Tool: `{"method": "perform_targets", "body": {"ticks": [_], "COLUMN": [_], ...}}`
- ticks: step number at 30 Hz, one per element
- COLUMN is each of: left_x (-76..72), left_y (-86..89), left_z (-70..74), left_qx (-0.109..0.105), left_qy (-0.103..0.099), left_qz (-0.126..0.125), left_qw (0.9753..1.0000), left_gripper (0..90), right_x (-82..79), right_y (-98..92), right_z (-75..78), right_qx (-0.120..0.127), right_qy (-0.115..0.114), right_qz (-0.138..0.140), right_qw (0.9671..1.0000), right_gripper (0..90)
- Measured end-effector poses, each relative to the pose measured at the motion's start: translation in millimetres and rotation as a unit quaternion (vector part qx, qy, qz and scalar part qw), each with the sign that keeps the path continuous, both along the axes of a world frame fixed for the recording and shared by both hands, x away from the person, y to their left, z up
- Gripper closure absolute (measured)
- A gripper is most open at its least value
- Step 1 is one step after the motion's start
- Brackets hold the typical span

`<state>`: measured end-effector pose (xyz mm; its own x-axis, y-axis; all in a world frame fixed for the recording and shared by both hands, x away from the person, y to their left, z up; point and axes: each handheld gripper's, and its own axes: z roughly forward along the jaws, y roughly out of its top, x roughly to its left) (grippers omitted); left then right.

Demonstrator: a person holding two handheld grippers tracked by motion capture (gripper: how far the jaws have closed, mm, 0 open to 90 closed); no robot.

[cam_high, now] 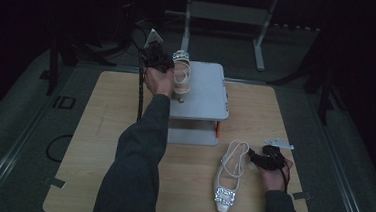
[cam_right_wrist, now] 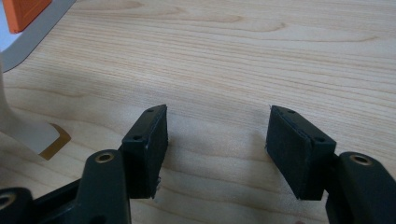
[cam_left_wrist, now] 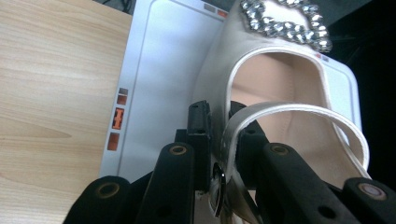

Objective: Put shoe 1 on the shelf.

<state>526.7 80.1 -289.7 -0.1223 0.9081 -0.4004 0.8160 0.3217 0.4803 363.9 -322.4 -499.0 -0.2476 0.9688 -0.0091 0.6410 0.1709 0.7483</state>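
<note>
Sleeve of left arm (cam_high: pixel 131 167) fills the near edge of the high view, reaching forward to the grey rack (cam_high: pixel 204 94) at the bench's (cam_high: pixel 99 130) far middle. Left tool (cam_left_wrist: pixel 224 154) is clamped on the heel strap of shoe 1 (cam_left_wrist: pixel 275 84), which sits on the rack's top shelf, jewelled buckle (cam_left_wrist: pixel 285 21) at the far end. In the left gripper view the strap runs between the jaws with both pads pressed on it.

Shoe 2 (cam_high: pixel 228 176) lies flat on the bench at front right, toe and buckle toward the person, strap loop pointing at the rack. Right tool (cam_high: pixel 265 159) rests on the bench just beside shoe 2's strap end, on its right. Right gripper view: jaws wide apart, nothing between them, bare wood under them; a pale edge of shoe 2 (cam_right_wrist: pixel 21 128) at far left, apart from the jaws.
</note>
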Motion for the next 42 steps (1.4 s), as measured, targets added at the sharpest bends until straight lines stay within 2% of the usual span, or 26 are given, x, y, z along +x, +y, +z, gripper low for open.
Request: {"method": "perform_targets", "body": {"ticks": [4, 7, 12, 14, 16, 21, 26, 27, 31, 34, 37, 42], "left_x": [1.9, 4.3, 7.7, 8.3, 9.3, 8.8, 7.3, 6.6, 3.0, -1.8, -8.0, -18.8], "left_y": [-1.7, -2.3, -4.2, -3.9, -5.0, -4.4, -2.1, -1.1, 2.6, 7.9, 15.0, 26.6], "left_z": [0.6, 2.2, 3.5, 3.3, 3.4, 2.6, 1.7, 1.8, 4.1, 8.2, 14.9, 24.5], "left_qx": [0.02, 0.038, 0.051, 0.047, 0.052, 0.051, 0.034, 0.025, 0.015, 0.008, -0.005, -0.017], "left_qy": [0.002, 0.004, 0.006, 0.007, 0.004, 0.0, -0.015, -0.02, -0.031, -0.04, -0.059, -0.089], "left_qz": [-0.017, -0.041, -0.071, -0.074, -0.083, -0.086, -0.1, -0.103, -0.11, -0.116, -0.121, -0.134], "left_qw": [0.9996, 0.9984, 0.9962, 0.9962, 0.9952, 0.995, 0.9943, 0.9941, 0.9933, 0.9924, 0.9909, 0.9868], "left_gripper": [81.3, 81.7, 81.7, 81.6, 81.6, 81.0, 70.5, 66.6, 53.6, 52.6, 52.5, 52.5], "right_x": [0.2, 0.2, 0.1, 0.2, 0.3, 0.2, 0.3, 0.2, 0.3, 0.2, 0.1, 0.1], "right_y": [-0.1, 0.1, 0.4, 0.4, 0.6, 0.7, 0.8, 0.8, 0.8, 0.9, 0.9, 1.6], "right_z": [-0.1, -0.1, -0.2, -0.3, -0.3, -0.3, -0.3, -0.3, -0.3, -0.3, -0.4, -0.4], "right_qx": [0.0, 0.0, -0.001, -0.001, -0.002, -0.002, -0.001, -0.001, -0.002, -0.002, -0.002, -0.003], "right_qy": [0.0, 0.0, -0.001, -0.001, -0.001, -0.001, -0.001, -0.001, -0.001, -0.001, -0.001, -0.001], "right_qz": [0.0, 0.0, 0.0, 0.001, 0.0, 0.0, 0.0, 0.0, 0.0, 0.0, 0.0, 0.001], "right_qw": [1.0, 1.0, 1.0, 1.0, 1.0, 1.0, 1.0, 1.0, 1.0, 1.0, 1.0, 1.0], "right_gripper": [38.7, 38.7, 38.7, 38.7, 38.6, 38.5, 38.5, 38.5, 38.5, 38.5, 38.5, 38.5]}}
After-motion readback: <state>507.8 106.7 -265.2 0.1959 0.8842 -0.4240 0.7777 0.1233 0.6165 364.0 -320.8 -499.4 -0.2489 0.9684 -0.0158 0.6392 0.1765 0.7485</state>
